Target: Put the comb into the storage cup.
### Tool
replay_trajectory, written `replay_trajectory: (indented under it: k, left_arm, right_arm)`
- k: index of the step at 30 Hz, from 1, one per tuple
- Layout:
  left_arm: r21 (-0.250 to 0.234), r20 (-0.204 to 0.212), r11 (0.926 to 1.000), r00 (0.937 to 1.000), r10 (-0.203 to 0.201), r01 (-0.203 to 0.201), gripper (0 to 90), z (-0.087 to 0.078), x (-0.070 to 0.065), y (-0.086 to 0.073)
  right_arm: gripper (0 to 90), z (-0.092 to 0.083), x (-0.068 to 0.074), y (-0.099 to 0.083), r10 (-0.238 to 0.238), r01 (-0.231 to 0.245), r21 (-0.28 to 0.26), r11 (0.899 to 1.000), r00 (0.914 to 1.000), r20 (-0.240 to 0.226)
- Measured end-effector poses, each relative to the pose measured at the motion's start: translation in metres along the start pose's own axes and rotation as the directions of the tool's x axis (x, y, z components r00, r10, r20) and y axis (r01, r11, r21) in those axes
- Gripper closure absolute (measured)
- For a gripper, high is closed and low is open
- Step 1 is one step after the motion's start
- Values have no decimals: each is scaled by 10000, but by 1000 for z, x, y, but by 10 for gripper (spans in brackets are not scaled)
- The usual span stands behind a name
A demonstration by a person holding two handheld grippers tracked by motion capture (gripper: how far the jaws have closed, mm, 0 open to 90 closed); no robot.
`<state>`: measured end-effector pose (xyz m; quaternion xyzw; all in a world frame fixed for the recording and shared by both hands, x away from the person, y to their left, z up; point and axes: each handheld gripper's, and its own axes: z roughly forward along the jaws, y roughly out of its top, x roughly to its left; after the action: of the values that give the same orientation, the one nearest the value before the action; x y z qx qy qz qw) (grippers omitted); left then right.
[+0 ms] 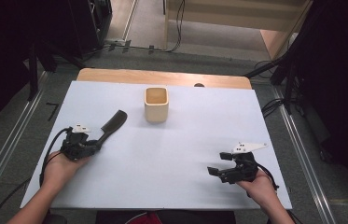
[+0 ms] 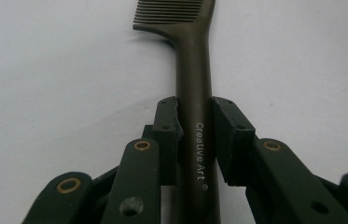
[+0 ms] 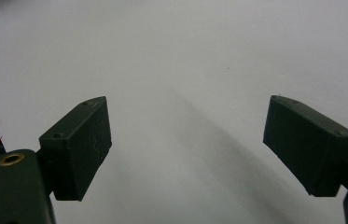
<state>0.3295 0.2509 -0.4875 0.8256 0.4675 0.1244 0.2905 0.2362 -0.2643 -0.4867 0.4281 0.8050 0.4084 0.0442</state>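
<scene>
A dark brown comb (image 1: pixel 113 125) lies on the white table sheet (image 1: pixel 181 149) at the left, teeth pointing away and to the right. My left gripper (image 1: pixel 98 142) is shut on its handle. In the left gripper view the two black pads (image 2: pixel 167 126) sit flush against both sides of the comb's handle (image 2: pixel 192 70), which reads "Creative Art". My right gripper (image 1: pixel 217 163) rests low at the right front of the table, held in a hand. Its jaws stand wide apart in the right gripper view (image 3: pixel 188 140), with only bare sheet between them.
A square tan wooden cup (image 1: pixel 156 105) stands upright at the middle back of the table, to the right of and beyond the comb's teeth. The sheet's front edge (image 1: pixel 162 207) runs just behind both hands. Dark stands and cables flank the table.
</scene>
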Motion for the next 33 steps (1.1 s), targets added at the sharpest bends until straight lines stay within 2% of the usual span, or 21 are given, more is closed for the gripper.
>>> replay_trajectory:
  k: [3, 7, 11, 17, 21, 22, 23, 24, 26, 27, 28, 29, 33]
  left_arm:
    - [18, 332, 9993, 9988, -372, 372, 732, -1, 5, 1]
    - [31, 525, 9984, 9971, -557, 556, 734, -1, 8, 2]
    - [9, 969, 9951, 9904, -985, 989, 734, -3, 12, 3]
    - [-93, 1235, 9936, 9861, -1107, 1127, 734, -6, 12, 5]
    - [-341, 1620, 9899, 9782, -1301, 1373, 734, -10, 13, 7]
    - [-341, 1620, 9899, 9782, -1301, 1373, 734, -10, 13, 7]
    - [-470, 1770, 9872, 9740, -1417, 1521, 734, -13, 13, 8]
    - [-470, 1770, 9872, 9740, -1417, 1521, 735, -13, 13, 8]
    - [-661, 1934, 9838, 9694, -1510, 1664, 734, -17, 14, 9]
    - [-831, 2140, 9796, 9633, -1618, 1830, 734, -20, 15, 10]
    - [-831, 2140, 9796, 9633, -1618, 1830, 734, -20, 15, 10]
    - [-959, 2348, 9767, 9578, -1655, 1923, 734, -23, 15, 11]
    - [-1206, 2532, 9728, 9537, -1623, 1976, 734, -27, 13, 14]
  right_arm:
    - [135, 0, 0, 0, -26, 26, 13, 10000, 10000, -12]
    - [136, 0, 0, 0, -4, 4, 19, 10000, 10000, -11]
    - [135, 0, -1, 0, 24, -24, 1, 10000, 10000, 2]
    - [136, 0, 0, 0, 38, -38, 0, 10000, 10000, -7]
    - [136, -1, -1, 0, 72, -72, -4, 10000, 10000, -29]
    - [136, -1, -1, 0, 72, -72, -4, 10000, 10000, -29]
    - [135, -1, 0, 1, 80, -80, -17, 10000, 10000, -56]
    - [135, -1, 0, 1, 80, -80, -17, 10000, 10000, -56]
    - [135, -1, 0, 1, 81, -81, -5, 10000, 9999, -75]
    - [135, -1, 1, 2, 78, -78, -23, 10000, 9999, -97]
    - [135, -1, 1, 2, 78, -78, -23, 10000, 9999, -97]
    - [135, -1, 1, 2, 150, -151, -71, 9999, 9998, -120]
    - [135, -2, 2, 3, 165, -168, -200, 9997, 9998, -128]
